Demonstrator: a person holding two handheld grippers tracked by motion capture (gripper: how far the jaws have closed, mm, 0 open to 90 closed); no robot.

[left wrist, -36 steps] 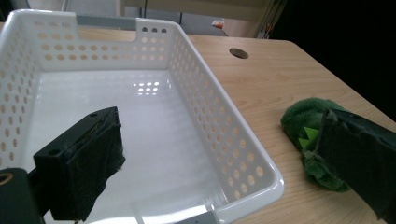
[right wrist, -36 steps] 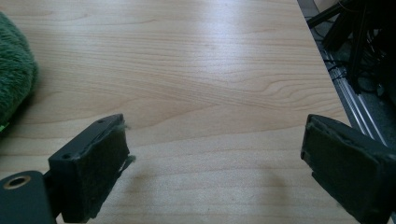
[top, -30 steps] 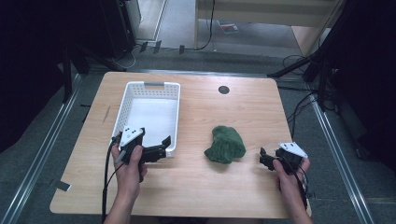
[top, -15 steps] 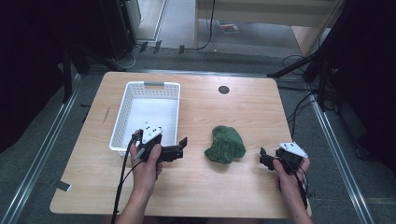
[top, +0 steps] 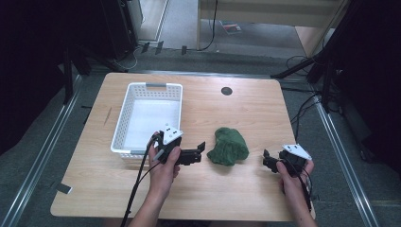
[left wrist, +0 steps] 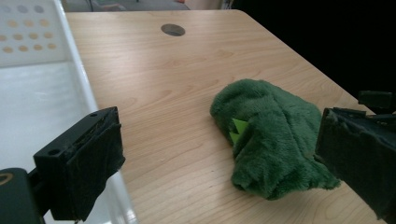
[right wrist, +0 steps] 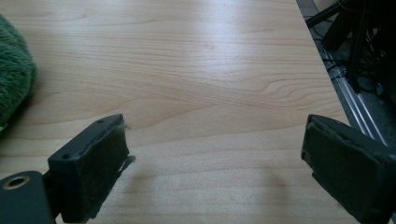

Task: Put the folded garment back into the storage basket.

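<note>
Light wood table (top: 246,113) on grey floor, dark gear all round. White basket (top: 124,113) at 10 o'clock; left gripper (top: 202,150) just past it, jaws wide apart. Green cloth (top: 229,146) dead centre. Right gripper (top: 265,158) at 4 o'clock, spread too.

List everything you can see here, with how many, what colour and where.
Cloth: one, green and fluffy, bunched up on the table's near middle, between the two grippers.
Basket: one, white plastic, on the table's left half.
Hole: one, dark and round, in the tabletop toward the far edge.
Table: one, light wood.
Left gripper: one, black jaws apart, beside the basket's near corner, pointing at the cloth.
Right gripper: one, black jaws apart, right of the cloth, over bare wood.
Hands: two, entering from the near edge, one on each gripper.
</note>
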